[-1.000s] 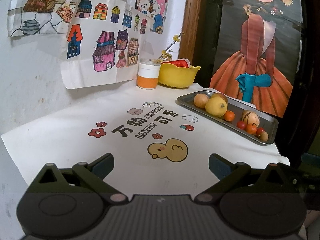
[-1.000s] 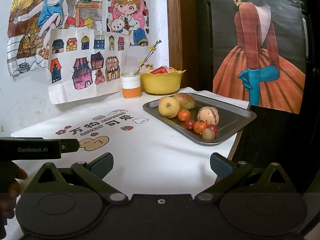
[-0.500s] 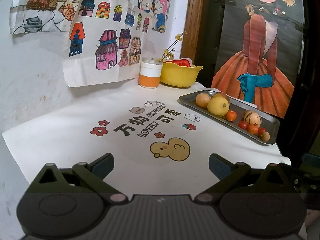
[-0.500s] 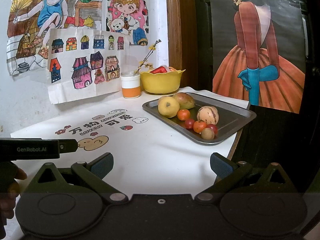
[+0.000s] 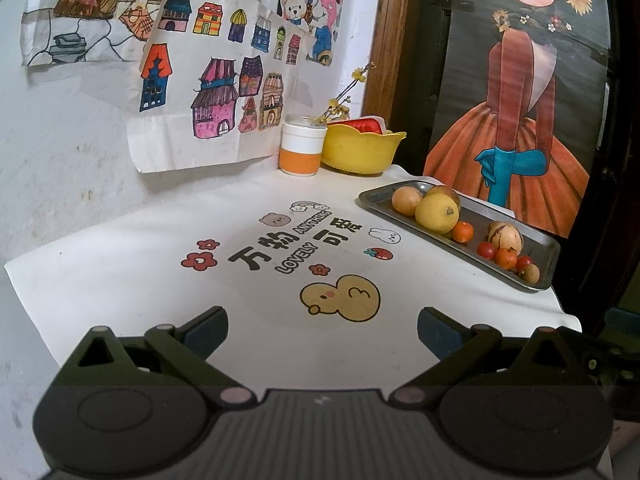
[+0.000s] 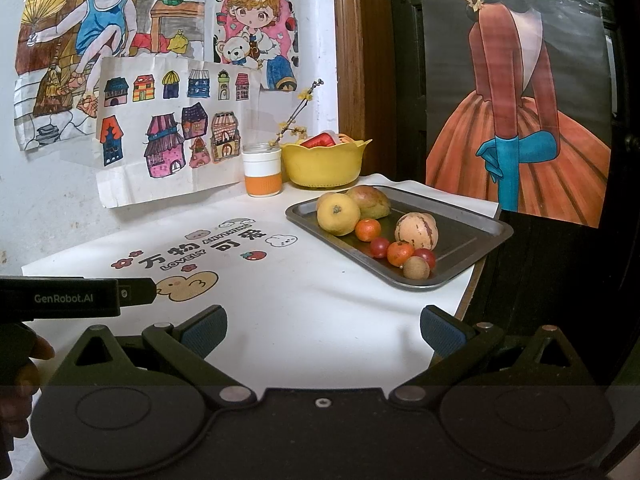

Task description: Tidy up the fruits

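Hovering low over the white cloth, the left gripper [image 5: 322, 326] and right gripper [image 6: 323, 326] both stood with jaws spread wide, holding nothing. Fruits lay clustered in the metal tray [image 6: 476, 236] at the far right, its long axis running near-right to far-left: a yellow fruit [image 6: 338, 213], tangerines and small red ones. Tray sat ahead and rightward of both jaws, well apart, nearer the right gripper.

I read both feeds sharp, evenly lit, soft indoor light. White tablecloth [image 6: 304, 312] brightest; no glare. Doorway at 3 o'clock dark. Faint shadows under tray [image 6: 472, 240]. Fisheye bends edges; black vignette in corners.
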Demonstrator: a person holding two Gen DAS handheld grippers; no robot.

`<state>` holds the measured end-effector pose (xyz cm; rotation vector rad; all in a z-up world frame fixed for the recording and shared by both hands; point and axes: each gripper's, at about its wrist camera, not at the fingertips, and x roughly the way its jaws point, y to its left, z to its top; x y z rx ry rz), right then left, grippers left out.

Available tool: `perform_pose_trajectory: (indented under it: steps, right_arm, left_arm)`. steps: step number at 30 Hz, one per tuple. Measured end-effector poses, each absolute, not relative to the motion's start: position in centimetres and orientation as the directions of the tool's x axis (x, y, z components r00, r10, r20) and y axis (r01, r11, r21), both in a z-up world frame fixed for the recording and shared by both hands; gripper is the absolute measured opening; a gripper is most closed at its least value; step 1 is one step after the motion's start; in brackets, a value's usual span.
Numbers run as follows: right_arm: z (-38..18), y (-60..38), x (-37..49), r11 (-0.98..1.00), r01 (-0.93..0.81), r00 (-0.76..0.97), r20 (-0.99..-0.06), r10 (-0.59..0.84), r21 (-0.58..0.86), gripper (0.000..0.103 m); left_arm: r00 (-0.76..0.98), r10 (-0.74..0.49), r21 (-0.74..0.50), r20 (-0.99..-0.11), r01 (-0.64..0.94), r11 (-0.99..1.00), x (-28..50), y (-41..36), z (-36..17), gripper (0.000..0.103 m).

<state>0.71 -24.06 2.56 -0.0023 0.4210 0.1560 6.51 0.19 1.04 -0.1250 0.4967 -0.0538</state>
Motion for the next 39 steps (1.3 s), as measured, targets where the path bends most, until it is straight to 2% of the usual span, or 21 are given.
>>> perform_pose_trajectory:
  steps: [25, 34, 39]
  right_arm:
    - [2.56, -24.04, 0.71, 0.988, -0.152, 0.901, -0.408, 0.151, 0.030, 0.102]
    - [2.46, -23.93, 0.71, 0.988, -0.153, 0.899, -0.410, 0.152, 0.031, 0.102]
    - [2.08, -23.75, 0.78, 0.987, -0.156, 0.895, -0.417, 0.157, 0.037, 0.102]
  left_arm:
    - [0.877, -0.079, -0.135, -0.473, 0.016, 0.991, 6.48, -0.02, 1.36, 0.103]
    - [0.871, -0.137, -0.220, -0.472, 0.034, 0.975, 6.74, 0.53, 1.53, 0.103]
    - [0.880, -0.111, -0.185, -0.462, 0.027, 0.982, 6.57, 0.31, 1.58, 0.103]
